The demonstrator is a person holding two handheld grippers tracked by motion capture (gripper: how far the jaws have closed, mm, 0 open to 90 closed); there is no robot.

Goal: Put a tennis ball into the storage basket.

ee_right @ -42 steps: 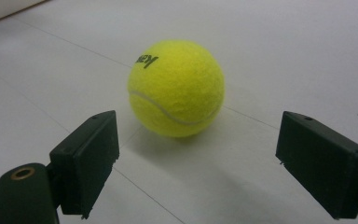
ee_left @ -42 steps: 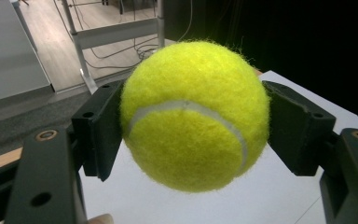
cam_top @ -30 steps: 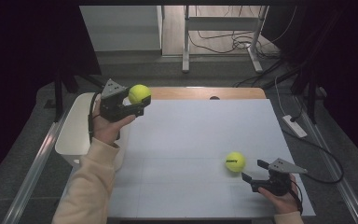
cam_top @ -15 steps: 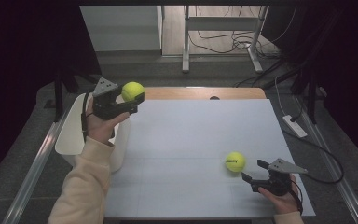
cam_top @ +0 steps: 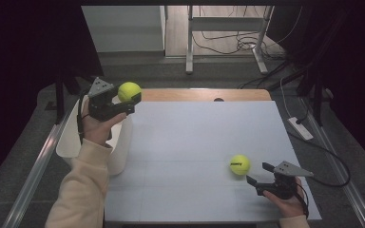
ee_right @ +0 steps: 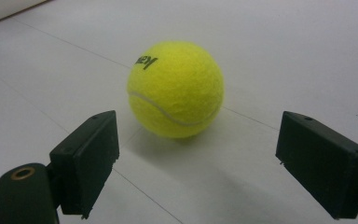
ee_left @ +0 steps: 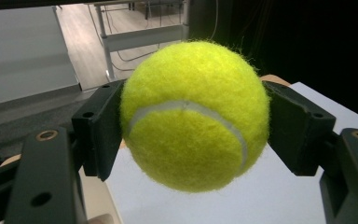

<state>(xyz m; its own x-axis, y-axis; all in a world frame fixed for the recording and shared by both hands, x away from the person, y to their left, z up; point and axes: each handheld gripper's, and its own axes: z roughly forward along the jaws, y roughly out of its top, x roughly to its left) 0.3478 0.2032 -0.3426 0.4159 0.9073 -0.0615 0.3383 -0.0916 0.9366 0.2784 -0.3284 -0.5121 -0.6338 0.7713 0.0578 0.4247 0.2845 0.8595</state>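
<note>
My left gripper (cam_top: 129, 99) is shut on a yellow tennis ball (cam_top: 129, 91) and holds it in the air above the table's far left corner, over the white bin (cam_top: 65, 145). Seen along the left gripper (ee_left: 193, 121), the ball (ee_left: 193, 114) is squeezed between both black jaws. A second tennis ball (cam_top: 240, 165) lies on the white table (cam_top: 195, 142) at the near right. My right gripper (cam_top: 260, 173) rests low just right of it, open. Along the right gripper (ee_right: 196, 158), that ball (ee_right: 176, 88) sits slightly beyond the spread jaws, untouched.
The white bin hangs at the table's left edge, under my left forearm. A wooden strip (cam_top: 199, 94) runs along the far edge. Cables and a power strip (cam_top: 300, 128) lie on the floor to the right. A metal rail (cam_top: 38, 166) runs along the left.
My left gripper has carried its ball leftward, from over the table corner towards the bin. The right gripper and the ball near it have stayed put.
</note>
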